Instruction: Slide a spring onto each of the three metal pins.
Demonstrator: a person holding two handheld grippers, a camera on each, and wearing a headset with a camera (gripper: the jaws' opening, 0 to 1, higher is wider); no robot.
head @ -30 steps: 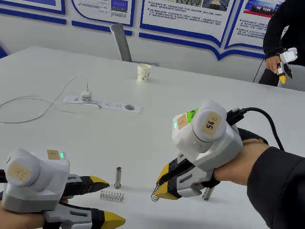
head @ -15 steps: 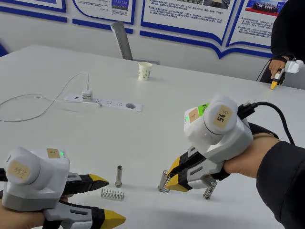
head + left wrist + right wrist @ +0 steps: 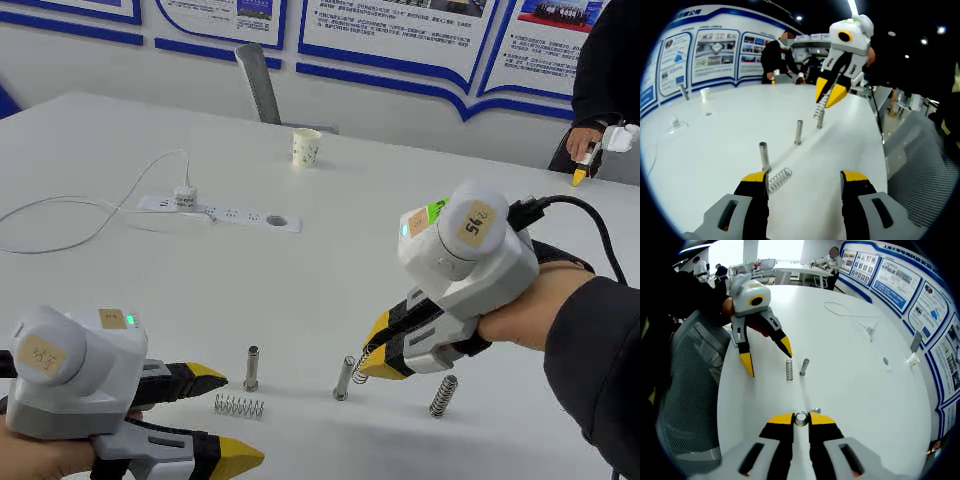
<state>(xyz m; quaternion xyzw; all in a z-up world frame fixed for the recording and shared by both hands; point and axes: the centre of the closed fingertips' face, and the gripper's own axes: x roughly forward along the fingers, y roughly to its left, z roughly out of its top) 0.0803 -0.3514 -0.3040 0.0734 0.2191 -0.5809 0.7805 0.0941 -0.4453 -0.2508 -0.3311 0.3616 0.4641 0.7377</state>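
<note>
Right claw (image 3: 370, 360), pressed together on the held spring (image 3: 800, 418), hovered just up and to the right of the bare middle pin (image 3: 343, 378) in the head view. The pin stood upright on the white surface (image 3: 300, 290). The spring hung tilted, its lower end near the pin's top but apparently not yet over it. Judged: the next move called for the spring's long axis to be brought vertical and in line w/ the pin, then slid down. Right claw was clearly the nearer. Left claw (image 3: 805, 177), spread wide and holding nothing, sat low over the surface. The loose spring (image 3: 238, 405) lay flat just ahead of its jaws, beside the bare left pin (image 3: 251, 368). The right-hand pin (image 3: 443, 395) already carried a spring.
</note>
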